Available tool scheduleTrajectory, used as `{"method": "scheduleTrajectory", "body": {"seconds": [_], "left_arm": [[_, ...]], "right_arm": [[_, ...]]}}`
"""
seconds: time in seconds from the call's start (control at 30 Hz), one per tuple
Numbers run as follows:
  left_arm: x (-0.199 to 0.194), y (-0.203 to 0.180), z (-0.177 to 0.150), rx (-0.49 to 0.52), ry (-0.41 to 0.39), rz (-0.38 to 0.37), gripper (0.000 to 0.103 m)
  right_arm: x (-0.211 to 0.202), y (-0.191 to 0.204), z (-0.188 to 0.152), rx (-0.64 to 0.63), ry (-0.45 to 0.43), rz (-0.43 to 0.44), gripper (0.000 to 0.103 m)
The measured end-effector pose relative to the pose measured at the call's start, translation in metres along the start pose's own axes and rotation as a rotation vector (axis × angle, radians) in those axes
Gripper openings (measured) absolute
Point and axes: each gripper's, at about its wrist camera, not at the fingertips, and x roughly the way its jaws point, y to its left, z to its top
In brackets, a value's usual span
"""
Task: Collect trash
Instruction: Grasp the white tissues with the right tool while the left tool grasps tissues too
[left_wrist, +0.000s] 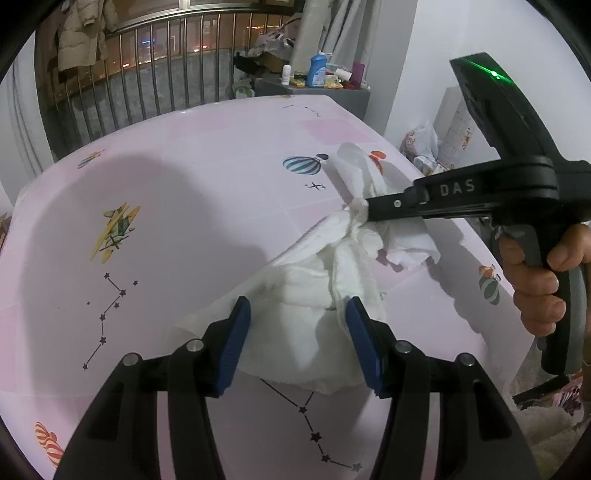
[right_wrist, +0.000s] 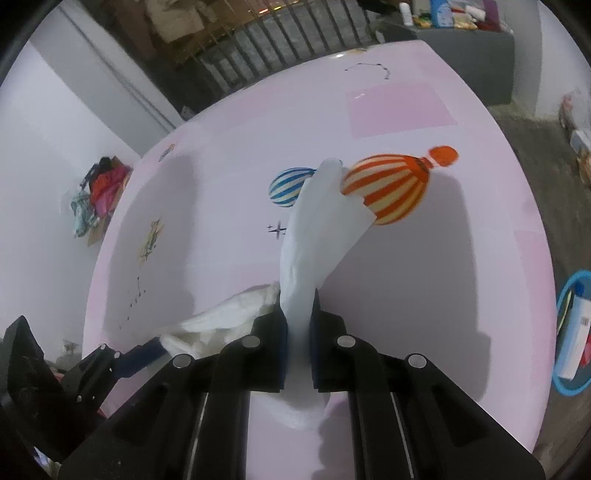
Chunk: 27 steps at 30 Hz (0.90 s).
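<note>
A big white tissue (left_wrist: 325, 295) lay crumpled on the pink counter (left_wrist: 184, 206). The counter had pictures on it: a blue striped balloon (left_wrist: 302, 164), an orange striped balloon (right_wrist: 388, 188), a yellow plane (left_wrist: 116, 232) and lines of little stars.

The tissue was just this side of the blue striped balloon, and one end of it reached up beside that balloon.

The left gripper (left_wrist: 298, 339) was low over the near end of the tissue. Its blue fingers (left_wrist: 234, 347) stood apart, one on each side of the white pile. The right one touched the edge of the tissue, but the two fingers did not squeeze it. They were released.

The right gripper (right_wrist: 298, 325) had its fingers clenched on the tissue. They were almost together, with a thin strip of white paper pinched between them. In the right wrist view the paper stood up from the fingers like a tall flap, and its top covered part of the orange striped balloon and the edge of the blue one. In the left wrist view, this gripper came in from the right side, and a hand (left_wrist: 543, 280) held its black handle.

A blue tub (right_wrist: 572, 332) with things inside sat on the floor, well apart from the orange balloon, past the counter's right edge.
</note>
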Motion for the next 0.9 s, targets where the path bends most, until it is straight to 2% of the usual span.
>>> {"method": "scheduleTrajectory", "body": {"seconds": [0.17, 0.4, 0.53, 0.63, 0.67, 0.8, 0.9], "left_arm": [[0.001, -0.001, 0.003, 0.009, 0.004, 0.007, 0.053], [0.001, -0.002, 0.004, 0.014, 0.006, 0.008, 0.053], [-0.008, 0.002, 0.005, -0.021, -0.035, -0.059, 0.053], [-0.014, 0.001, 0.007, -0.037, -0.059, -0.166, 0.053], [-0.013, -0.001, 0.008, -0.030, -0.055, -0.180, 0.053], [-0.008, -0.021, 0.012, 0.036, -0.038, -0.208, 0.053], [0.003, -0.034, 0.017, 0.071, -0.007, -0.182, 0.053]], "right_arm": [[-0.006, -0.011, -0.004, 0.049, -0.002, 0.026, 0.009], [-0.022, -0.031, -0.014, 0.113, -0.004, 0.064, 0.016], [-0.029, -0.042, -0.022, 0.149, -0.014, 0.055, 0.017], [-0.033, -0.047, -0.028, 0.164, -0.024, 0.053, 0.017], [-0.034, -0.048, -0.029, 0.165, -0.026, 0.053, 0.016], [-0.032, -0.044, -0.033, 0.171, -0.036, 0.055, 0.011], [-0.036, -0.048, -0.038, 0.183, -0.044, 0.074, 0.009]]}}
